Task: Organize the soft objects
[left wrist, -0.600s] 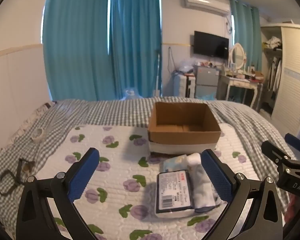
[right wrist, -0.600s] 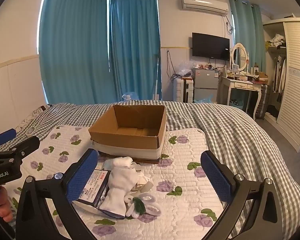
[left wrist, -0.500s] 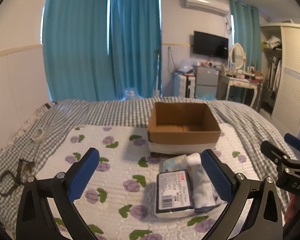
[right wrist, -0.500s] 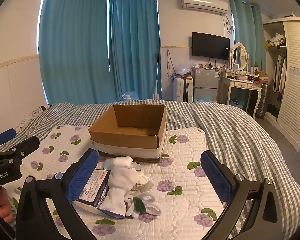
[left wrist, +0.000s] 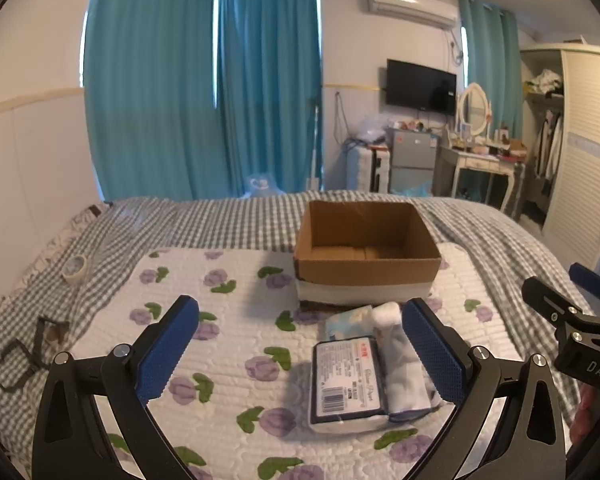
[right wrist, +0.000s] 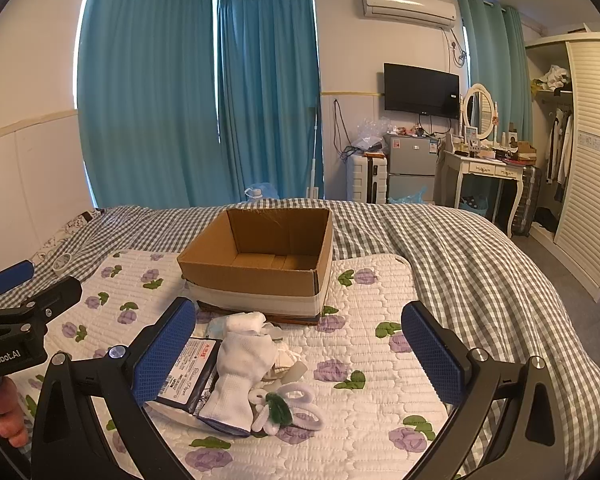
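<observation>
Bed [right wrist: 480, 264] w/ grey check cover fills the scene; on top lies a white quilted pad w/ purple flowers [left wrist: 228, 308], reaching from near edge to mid-bed. Cardboard box [left wrist: 366, 248] sits open-topped at far centre of pad, a white band round its lower wall, inside bare brown. Just near side of box is the soft pile: tissue pack [left wrist: 346, 380] lying flat, label up, on the left; white socks [right wrist: 240, 368] draped touching its right edge; a pale blue-white packet [left wrist: 346, 318] tucked btwn pack & box; fuzzy white loops w/ a green bit [right wrist: 284, 404] at the near right end of pile. Tape roll [left wrist: 75, 268] far left on the check cover, well apart from the pile.

Left gripper [left wrist: 300, 354] hovers over near pad, 2 blue pads wide apart, nothing btwn them but air above the pack. Right gripper [right wrist: 300, 354] likewise spread wide, hovering above socks, gripping nothing.
</observation>
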`<state>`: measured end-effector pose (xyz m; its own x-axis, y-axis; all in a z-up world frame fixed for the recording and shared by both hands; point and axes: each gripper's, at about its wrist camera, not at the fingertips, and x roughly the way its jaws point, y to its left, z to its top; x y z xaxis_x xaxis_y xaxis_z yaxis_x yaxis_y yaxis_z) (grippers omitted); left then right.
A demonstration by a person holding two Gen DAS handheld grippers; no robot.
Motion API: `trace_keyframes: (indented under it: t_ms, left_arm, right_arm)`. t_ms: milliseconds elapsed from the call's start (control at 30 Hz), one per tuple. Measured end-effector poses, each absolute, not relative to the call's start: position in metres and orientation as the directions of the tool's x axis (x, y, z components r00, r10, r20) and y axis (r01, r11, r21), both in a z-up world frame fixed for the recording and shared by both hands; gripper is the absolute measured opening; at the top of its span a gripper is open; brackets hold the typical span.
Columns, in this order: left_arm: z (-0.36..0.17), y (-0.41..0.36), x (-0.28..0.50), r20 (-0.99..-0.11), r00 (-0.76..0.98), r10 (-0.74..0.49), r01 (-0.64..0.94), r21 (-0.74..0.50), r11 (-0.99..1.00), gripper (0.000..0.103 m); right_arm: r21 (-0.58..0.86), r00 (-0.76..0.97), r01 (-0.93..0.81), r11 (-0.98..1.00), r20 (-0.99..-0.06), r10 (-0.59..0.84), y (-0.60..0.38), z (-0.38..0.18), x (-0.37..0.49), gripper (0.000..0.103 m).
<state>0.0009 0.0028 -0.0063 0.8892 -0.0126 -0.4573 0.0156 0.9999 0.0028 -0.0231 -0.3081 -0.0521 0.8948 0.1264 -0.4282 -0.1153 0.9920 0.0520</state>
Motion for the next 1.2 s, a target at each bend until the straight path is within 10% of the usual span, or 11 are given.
trace_keyframes:
  t_ms: [1200]
  left_arm:
    - [-0.0095,0.0002,-0.0041,-0.463,0.886,-0.022,0.019,-0.012,1.000,0.103]
  right_arm:
    - [0.047,0.893,-0.119,0.992,-0.431,0.128,-0.3077,-0.0536,-0.0262,0.103]
